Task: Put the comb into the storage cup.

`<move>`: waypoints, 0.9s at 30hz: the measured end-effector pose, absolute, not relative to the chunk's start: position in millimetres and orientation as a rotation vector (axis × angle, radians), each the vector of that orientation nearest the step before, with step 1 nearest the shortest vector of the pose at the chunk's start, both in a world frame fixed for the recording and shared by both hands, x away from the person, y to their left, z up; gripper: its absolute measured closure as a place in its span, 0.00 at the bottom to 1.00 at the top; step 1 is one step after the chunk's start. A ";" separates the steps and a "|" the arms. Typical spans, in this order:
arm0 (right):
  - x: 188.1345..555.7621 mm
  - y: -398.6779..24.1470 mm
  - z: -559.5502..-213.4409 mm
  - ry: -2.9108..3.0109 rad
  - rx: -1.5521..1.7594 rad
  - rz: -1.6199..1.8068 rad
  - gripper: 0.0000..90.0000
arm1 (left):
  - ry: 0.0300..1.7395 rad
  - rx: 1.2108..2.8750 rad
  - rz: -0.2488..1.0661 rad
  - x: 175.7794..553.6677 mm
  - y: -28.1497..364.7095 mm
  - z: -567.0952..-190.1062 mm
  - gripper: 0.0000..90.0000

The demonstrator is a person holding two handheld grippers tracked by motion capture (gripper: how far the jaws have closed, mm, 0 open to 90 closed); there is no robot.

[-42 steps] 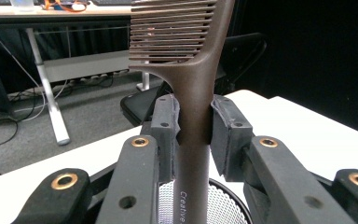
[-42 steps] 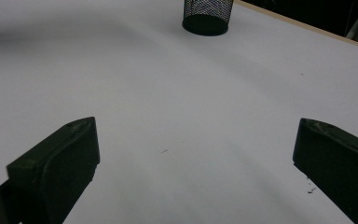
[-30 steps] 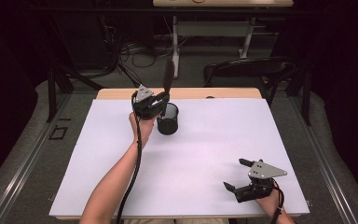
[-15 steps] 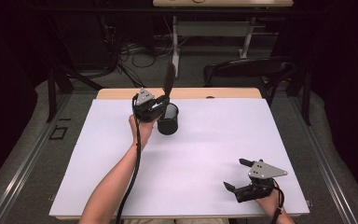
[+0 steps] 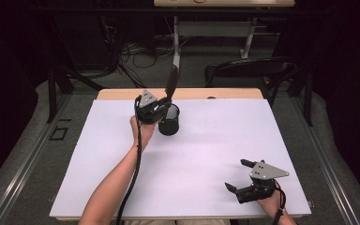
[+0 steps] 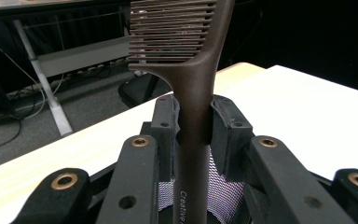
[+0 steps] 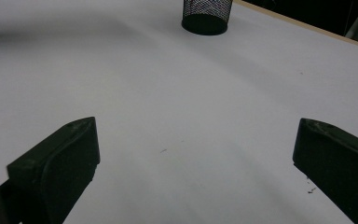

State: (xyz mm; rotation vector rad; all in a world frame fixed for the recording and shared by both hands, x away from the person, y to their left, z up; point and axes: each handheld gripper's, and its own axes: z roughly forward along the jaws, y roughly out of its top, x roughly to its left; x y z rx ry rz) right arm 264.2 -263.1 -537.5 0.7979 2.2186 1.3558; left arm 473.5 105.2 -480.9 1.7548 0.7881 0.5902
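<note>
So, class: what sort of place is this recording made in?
Probably a lab or workshop: a white-covered wooden table, loose cables on the grey floor, and a black chair behind it.

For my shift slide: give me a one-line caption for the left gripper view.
Left gripper fingers clamp a brown comb by its handle, teeth up, above a black mesh cup.

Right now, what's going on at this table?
A person works at a white table with a hand-held gripper in each hand. The left hand-held gripper is clamped on the handle of a brown comb, holding it upright with the teeth on top and the handle's lower end over the opening of a black mesh cup near the table's far edge. The right hand-held gripper sits at the near right of the table, jaws wide apart, holding nothing.
</note>
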 end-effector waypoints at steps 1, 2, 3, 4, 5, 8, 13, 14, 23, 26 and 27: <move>264.1 -263.1 -537.4 2.219 0.798 1.356 0.00 | 0.787 1.758 0.591 473.4 104.7 -481.2 0.81; 264.1 -263.1 -537.5 2.218 0.798 1.356 0.00 | 0.787 1.757 0.593 473.4 104.0 -481.7 0.81; 264.2 -263.1 -537.5 2.216 0.797 1.358 0.00 | 0.784 1.762 0.591 473.4 103.9 -482.1 0.81; 264.2 -263.1 -537.5 2.216 0.797 1.358 0.00 | 0.784 1.762 0.592 473.4 103.6 -482.7 0.81; 264.2 -263.2 -537.5 2.217 0.797 1.357 0.00 | 0.784 1.763 0.595 473.3 103.3 -483.3 0.81; 264.0 -263.6 -537.2 2.218 0.797 1.354 0.00 | 0.785 1.767 0.595 473.3 103.3 -484.7 0.81; 264.4 -263.4 -537.5 2.216 0.795 1.357 0.00 | 0.787 1.772 0.595 474.0 103.2 -486.5 0.81; 264.4 -263.4 -537.5 2.215 0.796 1.357 0.00 | 0.786 1.772 0.598 474.2 103.2 -486.6 0.81; 264.4 -263.6 -537.5 2.214 0.797 1.357 0.00 | 0.789 1.773 0.600 475.0 103.6 -487.5 0.81; 264.4 -263.5 -537.5 2.215 0.796 1.356 0.00 | 0.795 1.780 0.598 475.6 103.4 -488.6 0.81; 264.4 -263.5 -537.5 2.216 0.797 1.356 0.00 | 0.796 1.781 0.598 475.8 103.3 -488.9 0.81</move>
